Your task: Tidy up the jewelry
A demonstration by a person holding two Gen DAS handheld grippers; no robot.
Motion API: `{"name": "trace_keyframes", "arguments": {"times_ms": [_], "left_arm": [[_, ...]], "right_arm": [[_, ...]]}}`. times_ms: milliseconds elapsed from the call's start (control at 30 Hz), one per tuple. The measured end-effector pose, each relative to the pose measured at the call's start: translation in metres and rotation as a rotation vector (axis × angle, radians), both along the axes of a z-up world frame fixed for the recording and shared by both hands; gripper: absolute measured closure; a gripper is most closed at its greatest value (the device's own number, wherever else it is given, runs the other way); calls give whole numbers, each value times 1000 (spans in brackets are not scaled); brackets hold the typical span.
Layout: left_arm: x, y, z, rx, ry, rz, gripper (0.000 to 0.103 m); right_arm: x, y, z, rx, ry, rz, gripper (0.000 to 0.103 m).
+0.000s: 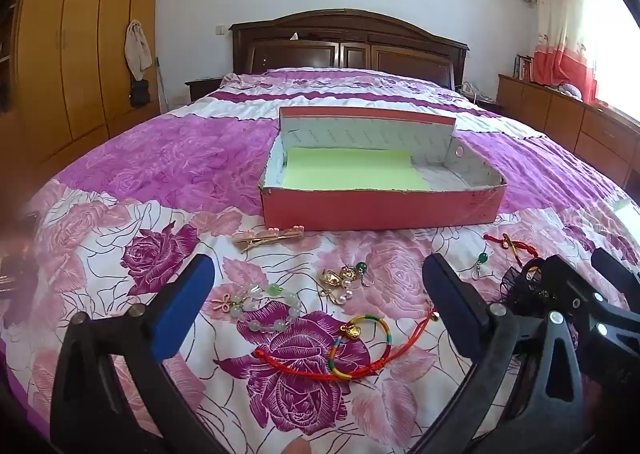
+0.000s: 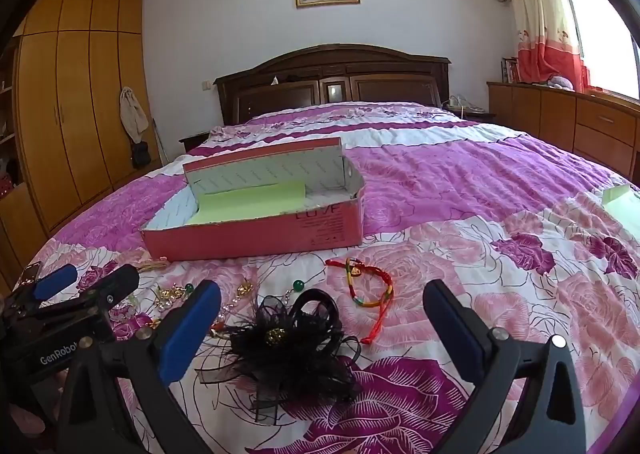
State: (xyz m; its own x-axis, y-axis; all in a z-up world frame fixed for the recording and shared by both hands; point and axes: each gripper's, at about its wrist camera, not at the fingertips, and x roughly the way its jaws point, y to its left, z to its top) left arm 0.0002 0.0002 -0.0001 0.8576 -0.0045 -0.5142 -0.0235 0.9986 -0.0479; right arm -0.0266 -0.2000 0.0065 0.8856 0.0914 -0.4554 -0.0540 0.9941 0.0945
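Note:
An open pink box lined with green paper stands on the flowered bedspread. In front of it lie a hair clip, a jade bead bracelet, gold pearl earrings, a multicolour braided bracelet and a red cord. My left gripper is open just above these, holding nothing. My right gripper is open over a black feather hair flower, not touching it. A red braided bracelet lies just beyond it. The pink box is farther back on the left.
The bed's wooden headboard is far behind the box. A wardrobe lines the left wall and low drawers the right. A pale green object lies on the bedspread at the far right. The left gripper sits close beside the right one.

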Motion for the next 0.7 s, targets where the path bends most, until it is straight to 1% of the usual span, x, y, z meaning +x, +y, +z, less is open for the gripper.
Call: {"name": "trace_keyframes", "arguments": {"times_ms": [700], "left_arm": [[0, 0, -2, 2, 0, 1, 6]], "right_arm": [[0, -1, -1, 7, 17, -1, 0]]}}
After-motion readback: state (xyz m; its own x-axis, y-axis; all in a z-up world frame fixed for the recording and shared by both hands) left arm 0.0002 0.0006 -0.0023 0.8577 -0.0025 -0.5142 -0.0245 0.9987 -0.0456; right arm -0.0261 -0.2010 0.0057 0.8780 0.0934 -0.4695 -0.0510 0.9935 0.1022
